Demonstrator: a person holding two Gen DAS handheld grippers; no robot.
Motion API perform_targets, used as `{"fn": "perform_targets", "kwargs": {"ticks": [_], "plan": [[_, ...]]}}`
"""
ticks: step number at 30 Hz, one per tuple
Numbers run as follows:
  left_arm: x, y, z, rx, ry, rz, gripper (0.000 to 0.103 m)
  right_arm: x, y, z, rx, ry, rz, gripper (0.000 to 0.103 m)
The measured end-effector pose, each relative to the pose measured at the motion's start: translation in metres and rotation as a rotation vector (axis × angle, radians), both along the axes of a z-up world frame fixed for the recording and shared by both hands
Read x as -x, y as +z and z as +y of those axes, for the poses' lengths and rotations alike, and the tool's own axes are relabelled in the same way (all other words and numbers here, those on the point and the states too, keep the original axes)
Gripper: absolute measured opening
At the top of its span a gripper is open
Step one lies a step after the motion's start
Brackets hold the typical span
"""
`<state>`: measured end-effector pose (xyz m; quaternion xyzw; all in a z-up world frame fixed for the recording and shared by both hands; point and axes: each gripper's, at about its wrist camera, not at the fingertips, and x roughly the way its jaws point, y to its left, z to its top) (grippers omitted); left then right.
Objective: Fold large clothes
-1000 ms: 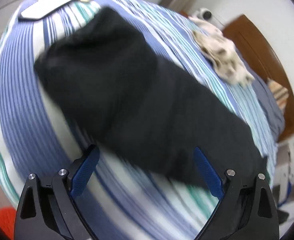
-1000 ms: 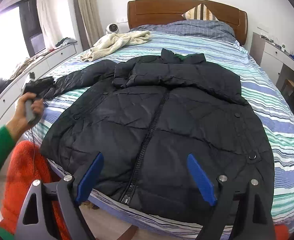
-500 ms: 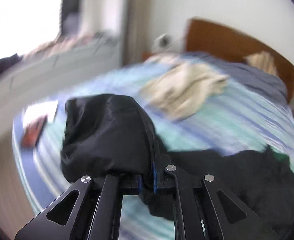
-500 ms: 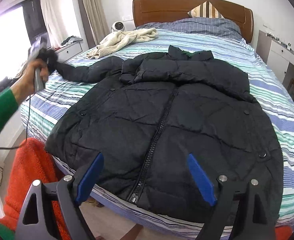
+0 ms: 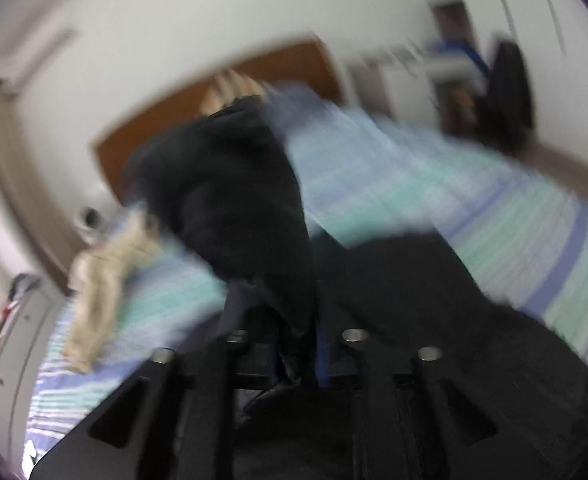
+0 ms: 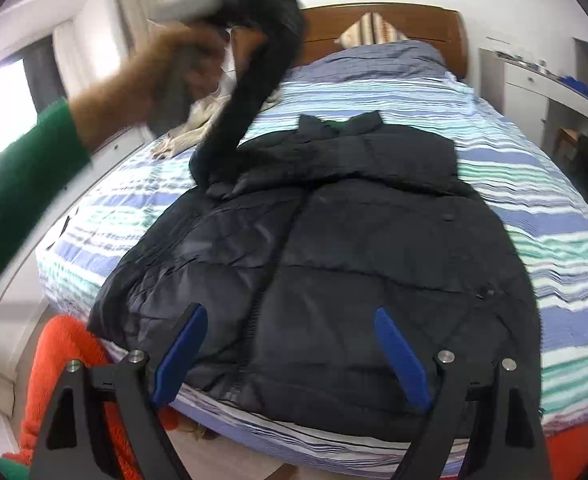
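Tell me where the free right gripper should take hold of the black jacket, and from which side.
I would grip the bottom hem of the black jacket at its near edge, just ahead of the open right gripper, coming in from the foot of the bed. The hem lies flat and slightly overhangs, so one finger can probably slip under. The left gripper already has the sleeve lifted.

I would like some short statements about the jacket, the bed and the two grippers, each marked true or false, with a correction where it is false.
1. The black jacket lies front up on the striped bed. True.
2. The left gripper holds a sleeve lifted above the bed. True; its jaws have just been opening a little, with the cloth between them.
3. The right gripper is clamped on the jacket's hem. False: its jaws stand wide apart, with nothing pressed between them.
4. The headboard is white metal. False: it is brown wood.
5. A beige garment lies on the bed near the headboard. True.
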<state>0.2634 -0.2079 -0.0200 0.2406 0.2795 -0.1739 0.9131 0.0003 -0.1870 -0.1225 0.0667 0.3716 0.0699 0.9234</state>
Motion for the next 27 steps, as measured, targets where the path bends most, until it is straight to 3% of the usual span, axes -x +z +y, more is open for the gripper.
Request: {"fn": "perform_targets", "kwargs": {"ticks": [1, 2, 5, 7, 10, 12, 14, 16, 18, 20, 22, 25, 27], "plan": [[0.001, -0.020, -0.016, -0.039, -0.012, 0.049, 0.068, 0.001, 0.000, -0.004, -0.005, -0.010, 0.000, 0.088], [0.004, -0.042, -0.028, -0.077, -0.024, 0.096, 0.076, 0.002, 0.000, -0.009, -0.016, -0.026, 0.000, 0.088], [0.024, -0.079, -0.032, -0.123, -0.046, 0.162, 0.075, 0.005, 0.002, -0.026, -0.039, -0.061, -0.002, 0.088], [0.038, -0.077, -0.020, -0.099, -0.048, 0.179, 0.077, 0.007, 0.007, -0.040, -0.047, -0.092, -0.015, 0.088], [0.056, -0.055, 0.034, 0.003, -0.012, 0.218, 0.089, -0.003, 0.016, -0.074, -0.072, -0.155, -0.014, 0.088], [0.062, -0.048, 0.067, 0.053, 0.022, 0.229, 0.091, -0.020, 0.022, -0.095, -0.085, -0.184, -0.007, 0.088], [0.071, -0.041, 0.112, 0.086, 0.081, 0.232, 0.091, -0.047, 0.033, -0.120, -0.160, -0.222, -0.018, 0.088], [0.078, -0.042, 0.149, 0.098, 0.147, 0.221, 0.091, -0.079, 0.035, -0.144, -0.327, -0.234, -0.017, 0.088], [0.086, -0.043, 0.187, 0.116, 0.223, 0.209, 0.091, -0.130, 0.018, -0.173, -0.525, -0.260, 0.037, 0.088], [0.097, -0.045, 0.218, 0.144, 0.291, 0.207, 0.091, -0.171, -0.001, -0.189, -0.602, -0.296, 0.085, 0.088], [0.109, -0.050, 0.244, 0.176, 0.347, 0.220, 0.092, -0.213, -0.025, -0.195, -0.632, -0.325, 0.149, 0.088], [0.116, -0.067, 0.269, 0.193, 0.392, 0.240, 0.092, -0.251, -0.052, -0.187, -0.568, -0.353, 0.224, 0.086], [0.119, -0.079, 0.277, 0.185, 0.428, 0.262, 0.092, -0.270, -0.055, -0.172, -0.453, -0.315, 0.237, 0.036]]}}
